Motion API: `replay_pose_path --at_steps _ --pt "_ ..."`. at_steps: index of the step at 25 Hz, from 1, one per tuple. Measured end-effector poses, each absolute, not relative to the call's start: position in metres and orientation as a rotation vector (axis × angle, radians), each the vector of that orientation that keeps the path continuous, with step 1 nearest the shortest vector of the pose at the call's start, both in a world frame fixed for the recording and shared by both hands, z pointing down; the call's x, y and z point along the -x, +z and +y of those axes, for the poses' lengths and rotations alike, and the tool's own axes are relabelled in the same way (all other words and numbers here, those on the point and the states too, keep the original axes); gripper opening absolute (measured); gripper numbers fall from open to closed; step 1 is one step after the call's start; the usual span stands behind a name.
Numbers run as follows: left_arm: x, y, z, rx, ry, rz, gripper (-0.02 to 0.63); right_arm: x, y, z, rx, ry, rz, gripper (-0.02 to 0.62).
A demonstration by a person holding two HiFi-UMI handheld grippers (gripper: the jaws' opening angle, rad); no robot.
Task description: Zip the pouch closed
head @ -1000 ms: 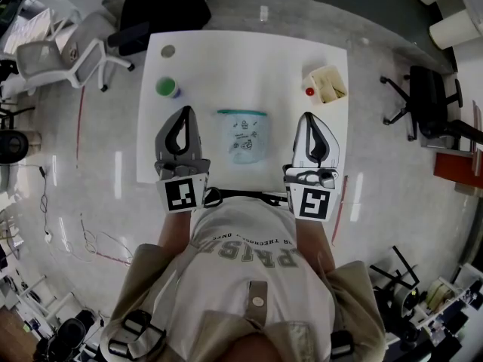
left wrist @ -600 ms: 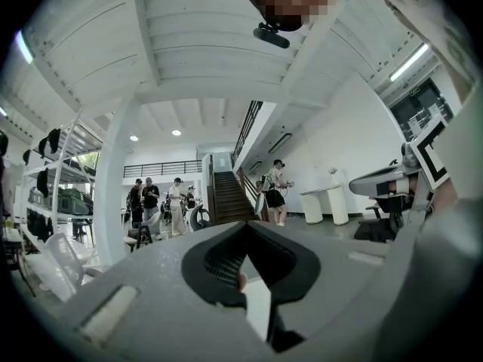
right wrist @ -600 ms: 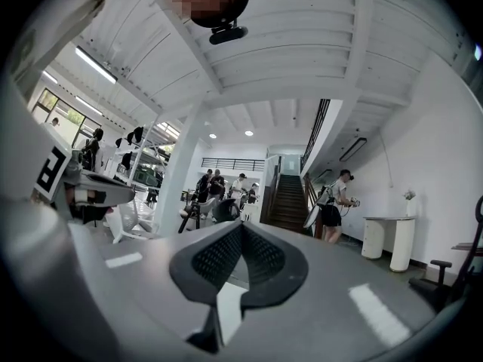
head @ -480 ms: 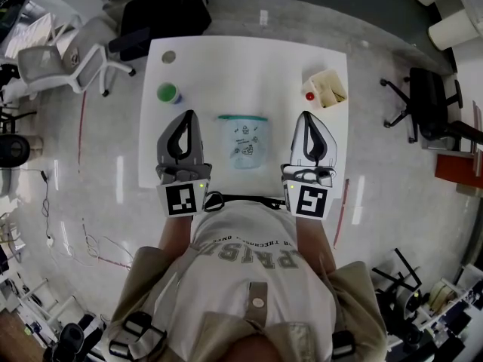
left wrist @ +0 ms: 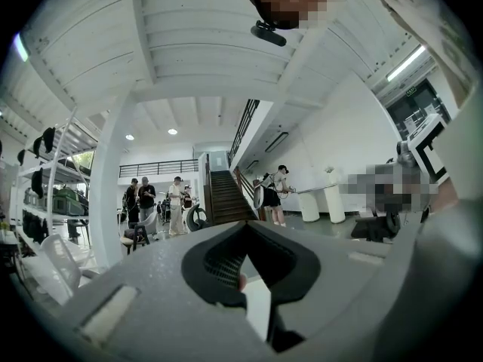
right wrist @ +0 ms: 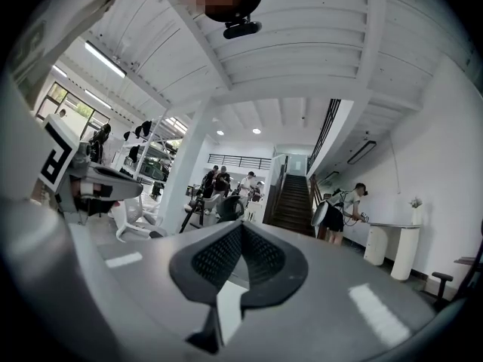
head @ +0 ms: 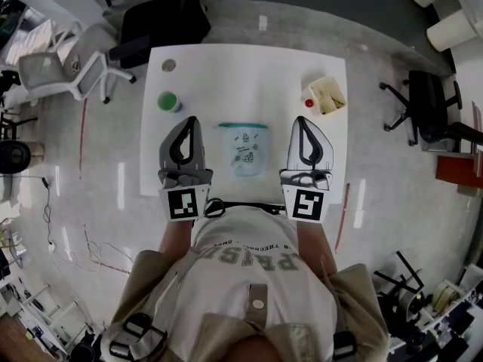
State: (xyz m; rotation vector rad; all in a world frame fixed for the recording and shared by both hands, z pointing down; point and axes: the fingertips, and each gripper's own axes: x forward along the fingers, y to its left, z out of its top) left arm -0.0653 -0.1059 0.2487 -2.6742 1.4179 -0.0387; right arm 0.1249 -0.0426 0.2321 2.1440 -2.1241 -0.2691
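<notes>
A clear pouch (head: 244, 151) with printed drawings and a teal zipper strip (head: 243, 127) along its far edge lies flat on the white table (head: 249, 70), near the front edge. My left gripper (head: 190, 121) hovers to the left of the pouch and my right gripper (head: 301, 119) to its right. Both point away from me, apart from the pouch. Each is shut with nothing between its jaws. In the left gripper view the left gripper (left wrist: 243, 226) faces the room, and so does the right gripper (right wrist: 241, 227) in its own view. Neither gripper view shows the pouch.
A green-topped cup (head: 167, 101) stands at the table's left and a small grey disc (head: 169, 65) at its far left corner. A beige box (head: 327, 95) with a red object (head: 309, 103) beside it sits at the right. Office chairs (head: 162, 17) ring the table.
The head view has shifted a little, so the table sits slightly lower in the frame. Both grippers stay shut beside the pouch, which has not moved.
</notes>
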Motion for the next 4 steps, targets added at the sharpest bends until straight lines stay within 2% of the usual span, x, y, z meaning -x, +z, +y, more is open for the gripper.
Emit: replay_pose_path --at_steps 4 --pt "0.0636 0.2506 -0.1092 2.678 -0.052 1.416 0.012 -0.1254 0.2308 -0.0468 -2.134 -0.284 -2.125 -0.003"
